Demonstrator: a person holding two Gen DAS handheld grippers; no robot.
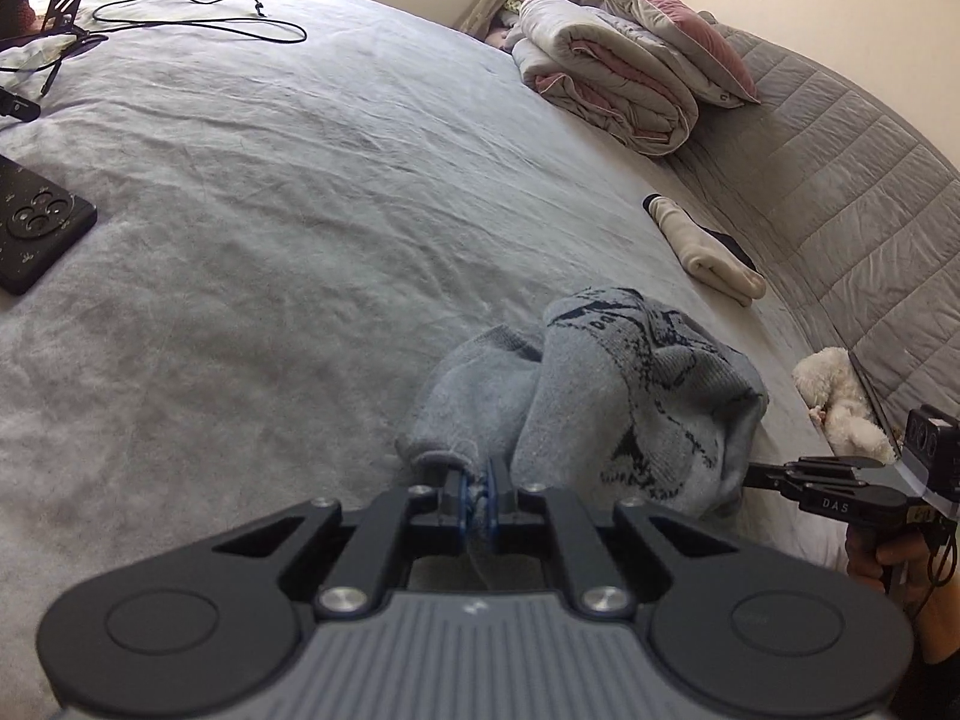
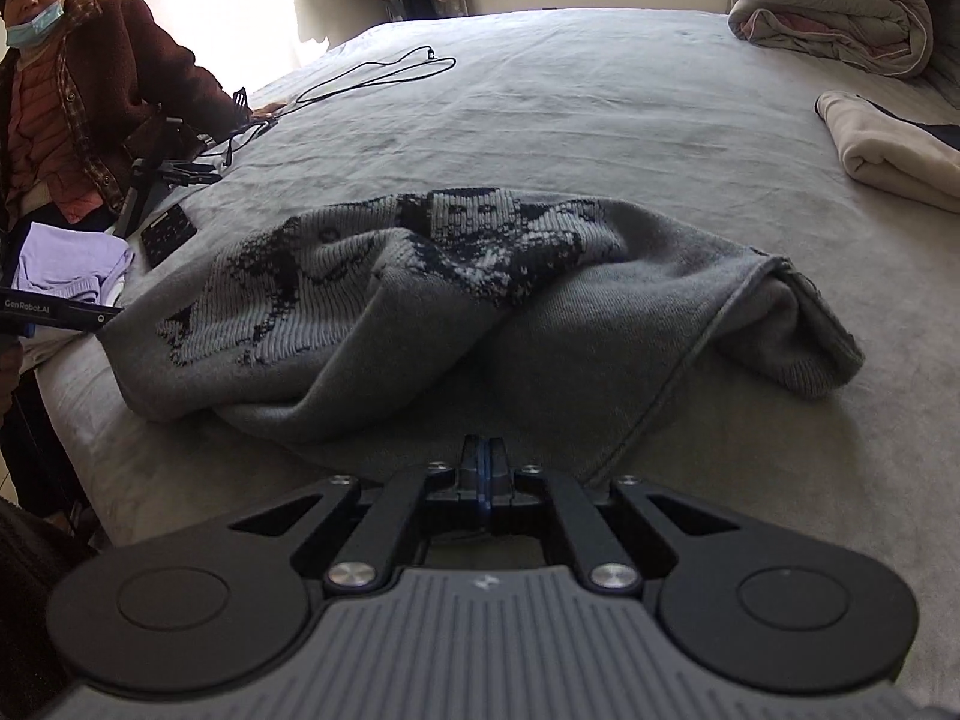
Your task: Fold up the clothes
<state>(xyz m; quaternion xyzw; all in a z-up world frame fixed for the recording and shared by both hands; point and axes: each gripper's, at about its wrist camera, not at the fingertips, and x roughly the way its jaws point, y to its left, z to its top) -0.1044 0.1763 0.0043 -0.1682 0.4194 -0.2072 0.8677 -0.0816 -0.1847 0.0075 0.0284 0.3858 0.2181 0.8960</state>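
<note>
**Grey sweater pinched at both ends on the bed**

The grey knit sweater (image 2: 456,300), with a dark pattern across its upper part, is seen bunched in a heap on the grey bedsheet (image 1: 288,192). All positions below are given relative to the sweater.

- Left gripper (image 1: 475,495): jaws are closed together on a ribbed edge of the sweater; knit fabric is seen squeezed between the blue pads. The rest of the garment is piled just beyond the fingertips.
- Right gripper (image 2: 483,468): jaws are pressed together at the near hem of the sweater. Cloth lies right at the tips, but whether any is actually clamped between them cannot be told from the right wrist view. In the left wrist view the same gripper (image 1: 757,476) is seen at the sweater's right edge, tips touching the fabric, held by a hand (image 1: 900,558).
- A folded cream garment (image 1: 705,255) is laid beyond the sweater, to the right, apart from it.
- A folded quilt stack (image 1: 612,78) with a pink pillow on top is placed far beyond the sweater, at the headboard side.
- A black phone (image 1: 36,228) is seen well to the left of the sweater; a black cable (image 1: 198,15) is looped far beyond it.
- A white plush toy (image 1: 840,402) is wedged just right of the sweater, at the mattress edge.
- A seated person in a brown jacket (image 2: 78,114) is visible far left of the sweater, beside the bed.
</note>
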